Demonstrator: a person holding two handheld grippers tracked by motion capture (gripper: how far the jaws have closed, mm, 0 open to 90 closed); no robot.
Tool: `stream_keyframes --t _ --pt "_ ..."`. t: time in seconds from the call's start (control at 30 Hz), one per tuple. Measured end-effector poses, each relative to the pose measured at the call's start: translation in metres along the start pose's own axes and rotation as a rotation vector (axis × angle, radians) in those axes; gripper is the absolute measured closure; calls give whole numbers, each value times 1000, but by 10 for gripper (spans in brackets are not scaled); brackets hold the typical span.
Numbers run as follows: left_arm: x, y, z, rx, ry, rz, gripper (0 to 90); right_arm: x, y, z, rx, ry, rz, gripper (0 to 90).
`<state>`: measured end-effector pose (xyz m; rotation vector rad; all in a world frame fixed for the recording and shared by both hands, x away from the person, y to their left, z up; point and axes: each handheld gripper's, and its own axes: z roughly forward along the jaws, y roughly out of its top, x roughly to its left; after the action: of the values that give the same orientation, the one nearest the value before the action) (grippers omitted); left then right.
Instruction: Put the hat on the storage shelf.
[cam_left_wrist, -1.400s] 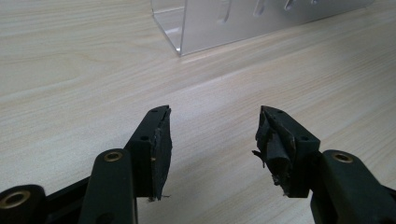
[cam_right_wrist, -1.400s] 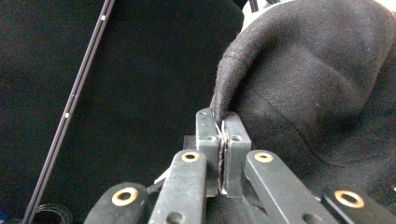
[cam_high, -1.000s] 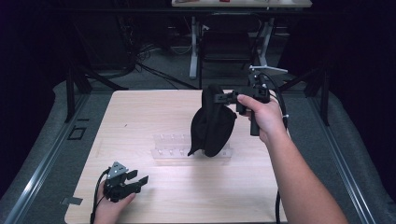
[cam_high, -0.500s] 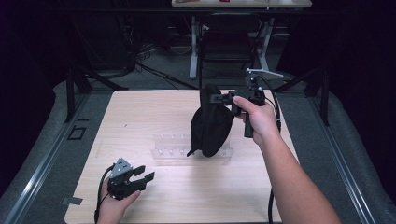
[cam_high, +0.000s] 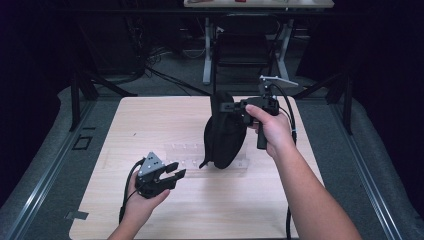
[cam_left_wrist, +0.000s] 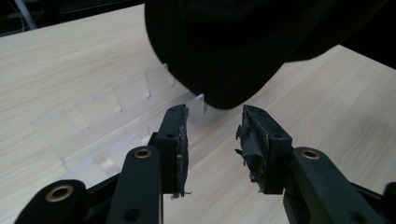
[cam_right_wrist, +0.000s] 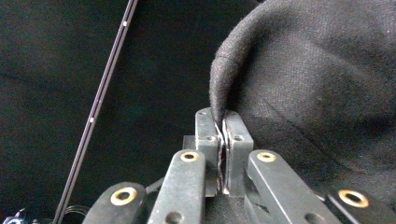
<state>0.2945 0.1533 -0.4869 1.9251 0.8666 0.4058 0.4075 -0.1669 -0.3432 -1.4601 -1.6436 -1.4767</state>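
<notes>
Since a second ago, we are seeing the right gripper carrying the black cap a little toward the table's middle, while the left gripper is edging slightly forward and rightward from the near-left corner area of the table.

At the left of the high view, a hand is holding the left gripper low over the pale wooden table, its cable looping down beside the wrist. Its jaws are standing apart with nothing between them, and in the left gripper view we are looking along the worn pads toward the cap's lower bulge. Just beyond them, a clear plastic divided tray is lying flat on the table; in the high view the tray is sitting between the left gripper and the cap.

Toward the middle, the black cap is hanging upright, its lower end coming down over the tray's right part; whether it is touching the tray we cannot tell.

At the right, the person's right hand is gripping the right gripper's handle at the cap's top. In the right gripper view the jaws are pressing tight together on a thin fold at the edge of the cap's dark fabric, and so are bearing the cap.

Behind the table, a dark chair is standing on the floor.
</notes>
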Motion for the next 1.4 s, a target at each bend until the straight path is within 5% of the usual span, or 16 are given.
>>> stream_keyframes --t 0.63,1.13,1.4 --pt "-33 32 21 13 -63 98 708 3 -2 7 9 17 -9 866" --pt "-44 31 34 51 46 218 819 8 -3 11 15 3 -27 865" --pt "-44 30 32 63 64 249 840 19 -6 12 29 6 -53 788"
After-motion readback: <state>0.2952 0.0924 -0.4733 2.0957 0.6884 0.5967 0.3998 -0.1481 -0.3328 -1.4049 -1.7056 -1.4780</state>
